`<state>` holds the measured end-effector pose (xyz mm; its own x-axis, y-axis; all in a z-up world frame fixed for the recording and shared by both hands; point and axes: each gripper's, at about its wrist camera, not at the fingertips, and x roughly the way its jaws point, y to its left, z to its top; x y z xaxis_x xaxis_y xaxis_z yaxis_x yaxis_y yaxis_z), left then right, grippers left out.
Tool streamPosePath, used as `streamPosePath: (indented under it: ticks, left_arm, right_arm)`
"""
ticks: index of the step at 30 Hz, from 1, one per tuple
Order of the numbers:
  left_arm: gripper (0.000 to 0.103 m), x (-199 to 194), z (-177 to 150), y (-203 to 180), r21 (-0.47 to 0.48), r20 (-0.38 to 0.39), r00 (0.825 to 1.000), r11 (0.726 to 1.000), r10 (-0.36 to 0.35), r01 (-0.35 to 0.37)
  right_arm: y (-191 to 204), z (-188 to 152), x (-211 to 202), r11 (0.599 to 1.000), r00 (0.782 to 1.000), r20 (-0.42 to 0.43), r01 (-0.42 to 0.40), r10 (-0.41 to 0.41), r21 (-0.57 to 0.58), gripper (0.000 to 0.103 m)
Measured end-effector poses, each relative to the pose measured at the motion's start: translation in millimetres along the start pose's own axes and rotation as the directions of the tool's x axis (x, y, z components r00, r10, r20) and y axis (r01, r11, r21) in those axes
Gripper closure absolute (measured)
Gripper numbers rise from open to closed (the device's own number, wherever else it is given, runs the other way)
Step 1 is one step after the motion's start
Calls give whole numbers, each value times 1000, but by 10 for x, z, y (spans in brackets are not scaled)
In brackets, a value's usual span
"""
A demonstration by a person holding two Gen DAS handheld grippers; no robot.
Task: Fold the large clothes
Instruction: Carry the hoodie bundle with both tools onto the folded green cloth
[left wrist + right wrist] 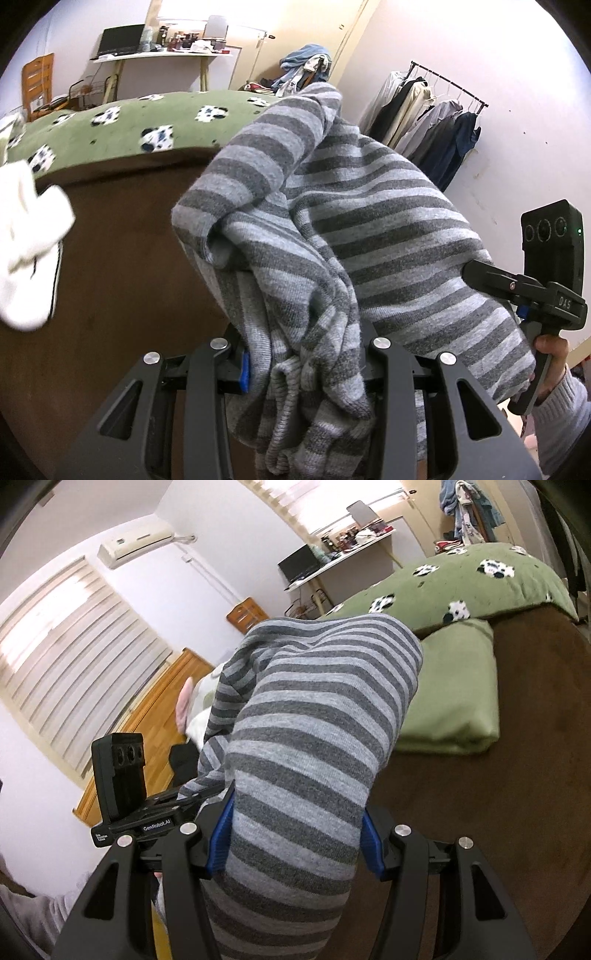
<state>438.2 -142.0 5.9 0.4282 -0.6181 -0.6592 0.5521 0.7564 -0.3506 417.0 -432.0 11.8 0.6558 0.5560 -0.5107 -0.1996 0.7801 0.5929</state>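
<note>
A: Currently, where is the striped sweater (354, 236)?

B: Lifted above the brown bed (122, 266), bunched between both grippers.

A: Fingers?

B: Left gripper (306, 373) clamped on a thick fold; right gripper (293, 834) clamped on a wide fold, blue pads (221, 843) pressing the knit.

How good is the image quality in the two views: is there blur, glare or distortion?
Left wrist view: strong fisheye bending, dark corners; the white cloth at the left edge is smeared, while the striped sweater in the left hand-held gripper is sharp. Right wrist view: same curved distortion; the window blinds are washed out by daylight and the green pillow looks soft.
</note>
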Motion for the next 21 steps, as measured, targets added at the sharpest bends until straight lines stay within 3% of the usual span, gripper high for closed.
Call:
streamPosePath:
  ticks: [6, 12, 21]
  left_arm:
    - [64, 509, 625, -30, 25, -9, 1000, 1000, 2, -2]
    - [64, 1258, 1207, 56, 43, -26, 1000, 999, 9, -8]
    - [64, 2720, 1539, 374, 78, -52, 998, 997, 23, -19]
  right_arm:
    - [-413, 675, 180, 1000, 1000, -1, 28, -28, -15, 46]
    - [-1090, 1316, 596, 999, 999, -15, 47, -47, -15, 46]
    - [-2243, 1672, 1429, 996, 995, -42, 89, -89, -6, 46]
